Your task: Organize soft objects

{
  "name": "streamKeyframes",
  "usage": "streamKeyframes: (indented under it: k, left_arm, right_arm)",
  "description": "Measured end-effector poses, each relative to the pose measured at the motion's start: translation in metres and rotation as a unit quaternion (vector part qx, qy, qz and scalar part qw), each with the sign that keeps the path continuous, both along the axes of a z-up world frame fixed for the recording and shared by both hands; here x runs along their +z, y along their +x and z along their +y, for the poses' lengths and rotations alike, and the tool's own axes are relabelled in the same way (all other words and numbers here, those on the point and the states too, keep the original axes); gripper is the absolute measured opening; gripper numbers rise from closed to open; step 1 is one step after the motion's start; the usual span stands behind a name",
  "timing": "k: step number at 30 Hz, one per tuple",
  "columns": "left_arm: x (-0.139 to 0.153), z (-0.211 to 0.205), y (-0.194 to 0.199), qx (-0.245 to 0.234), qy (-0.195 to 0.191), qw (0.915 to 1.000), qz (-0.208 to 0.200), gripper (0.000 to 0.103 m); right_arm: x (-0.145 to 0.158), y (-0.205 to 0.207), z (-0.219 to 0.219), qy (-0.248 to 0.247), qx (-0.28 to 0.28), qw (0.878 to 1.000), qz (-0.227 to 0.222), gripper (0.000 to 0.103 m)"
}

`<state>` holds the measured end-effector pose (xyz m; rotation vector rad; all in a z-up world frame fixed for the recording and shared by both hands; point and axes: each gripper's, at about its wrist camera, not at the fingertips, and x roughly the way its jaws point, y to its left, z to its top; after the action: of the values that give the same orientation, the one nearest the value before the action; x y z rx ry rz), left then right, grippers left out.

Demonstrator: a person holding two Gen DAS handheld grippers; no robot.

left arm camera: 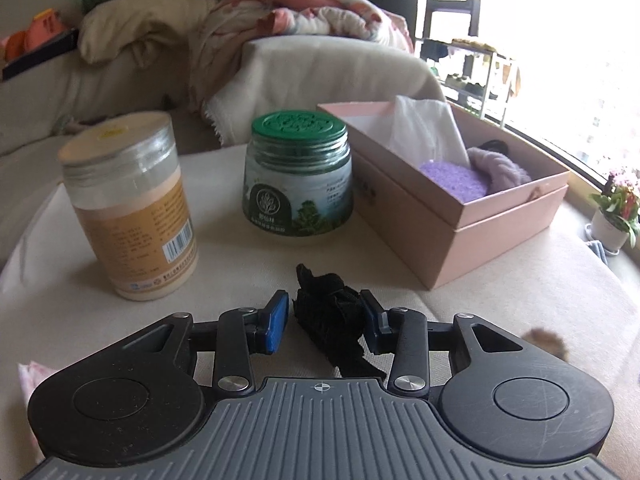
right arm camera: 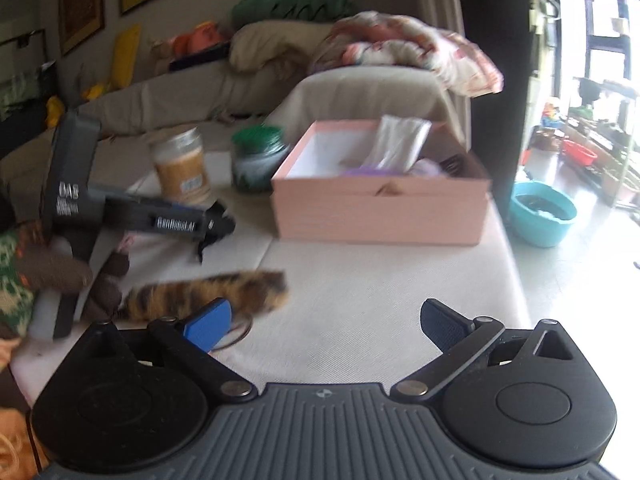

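A crumpled black cloth (left arm camera: 328, 316) lies on the cream cushion between the blue pads of my left gripper (left arm camera: 325, 318). It touches the right pad, and a thin gap shows at the left pad (left arm camera: 278, 320). The pink box (left arm camera: 460, 216) stands to the right and holds a purple round pad (left arm camera: 454, 178), a lilac fuzzy piece (left arm camera: 500, 168) and white tissue (left arm camera: 424, 128). My right gripper (right arm camera: 326, 320) is open wide with nothing in it. A furry orange-and-black striped piece (right arm camera: 208, 292) lies just ahead of its left finger. The left gripper (right arm camera: 218, 222) shows there too, over the black cloth.
A tan-labelled jar (left arm camera: 132, 208) and a green-lidded jar (left arm camera: 298, 180) stand behind the black cloth. Brown plush (right arm camera: 60, 272) sits at the cushion's left edge. Pillows and a flowered blanket (left arm camera: 304, 12) pile up on the sofa behind. A teal basin (right arm camera: 544, 212) is on the floor at right.
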<state>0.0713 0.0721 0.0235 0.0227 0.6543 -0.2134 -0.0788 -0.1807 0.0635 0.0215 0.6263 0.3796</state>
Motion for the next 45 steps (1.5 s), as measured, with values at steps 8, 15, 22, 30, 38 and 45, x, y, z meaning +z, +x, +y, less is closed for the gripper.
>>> streamKeyframes:
  k: [8,15,22,30,38,45]
  left_arm:
    - [0.021,0.034,-0.039,-0.002,-0.038,0.9989,-0.027,0.035]
    - [0.066,0.151,-0.121,0.125,-0.053,0.9862,-0.095,0.035]
    - [0.050,0.224,-0.163,0.205,-0.107,0.9687,-0.090,0.035]
    - [0.037,0.233,-0.176,0.200,-0.138,0.9672,-0.074,0.035]
    - [0.049,0.183,-0.169,0.114,-0.148,0.9795,-0.076,0.035]
    - [0.074,0.079,-0.126,-0.058,-0.151,0.9853,-0.057,0.036]
  right_arm:
    - [0.030,-0.003,0.023,-0.026,0.024,0.998,-0.044,0.102]
    - [0.058,0.027,0.115,0.022,0.179,0.983,-0.019,0.098]
    - [0.038,0.071,0.265,-0.046,0.279,0.957,0.058,0.079]
    - [0.030,0.078,0.302,-0.088,0.273,0.954,0.092,0.007]
    - [0.112,0.033,0.184,0.018,0.236,0.972,-0.001,0.005]
    - [0.126,-0.020,0.036,0.016,0.110,0.991,-0.069,0.005]
